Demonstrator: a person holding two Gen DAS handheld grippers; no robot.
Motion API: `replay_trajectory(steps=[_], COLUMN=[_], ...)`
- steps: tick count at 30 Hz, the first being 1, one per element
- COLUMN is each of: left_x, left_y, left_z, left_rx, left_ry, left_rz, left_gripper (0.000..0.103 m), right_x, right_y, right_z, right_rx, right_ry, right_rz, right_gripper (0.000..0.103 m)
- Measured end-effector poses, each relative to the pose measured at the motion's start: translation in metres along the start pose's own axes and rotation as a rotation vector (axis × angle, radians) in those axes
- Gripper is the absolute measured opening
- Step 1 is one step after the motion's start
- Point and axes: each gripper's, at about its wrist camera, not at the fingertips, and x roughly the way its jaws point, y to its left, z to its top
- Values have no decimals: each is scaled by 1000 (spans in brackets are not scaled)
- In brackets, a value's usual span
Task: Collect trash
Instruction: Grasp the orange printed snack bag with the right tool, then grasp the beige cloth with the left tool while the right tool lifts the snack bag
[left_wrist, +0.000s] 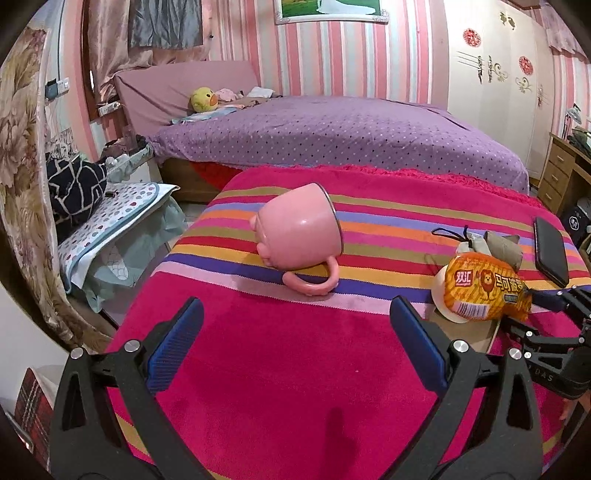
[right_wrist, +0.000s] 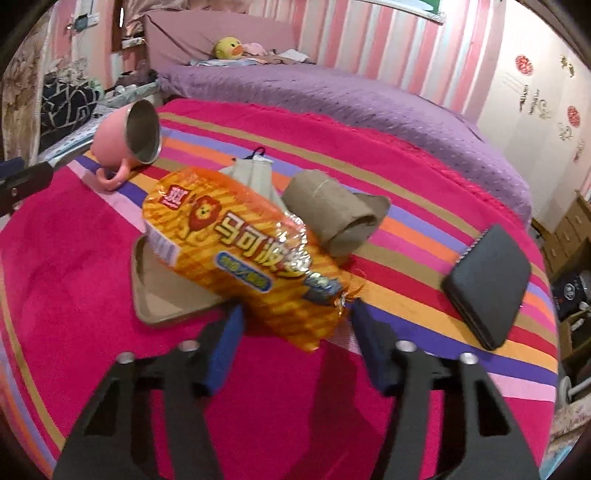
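One orange snack wrapper (right_wrist: 236, 254), glossy crinkled plastic printed with a lion and Chinese characters, lies on the striped towel (right_wrist: 74, 266) with its long axis running from far left to near right; its crimped near end sits between the right gripper (right_wrist: 295, 325), whose blue-padded jaws stand apart around it. It overlaps a flat cardboard piece (right_wrist: 159, 291). Just behind lies a cardboard tube (right_wrist: 328, 210). The left gripper (left_wrist: 295, 314) hovers with jaws wide apart, facing a tipped pink mug (left_wrist: 299, 229).
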Motion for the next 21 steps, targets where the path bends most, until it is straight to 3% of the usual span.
replay_trajectory(steps=[1,7,13,21], left_x=[0,-2,-3,7], left_y=[-2,-16,-36,-80], left_z=[0,0,-3,-7], left_rx=[2,27,53,68], left_ry=[-1,-1,6,68], left_rz=[0,-2,-26,-125], left_gripper=[97,97,97,97], right_x=[-1,-23,-61,-94], right_y=[0,-18,-61,-117], right_z=[-1,-13,-38,-64], right_rx=[0,48,146,248], right_ry=[-4,-63,-105,-119], right_rz=[7,6,-45,-111], right_gripper=[37,18,15,15])
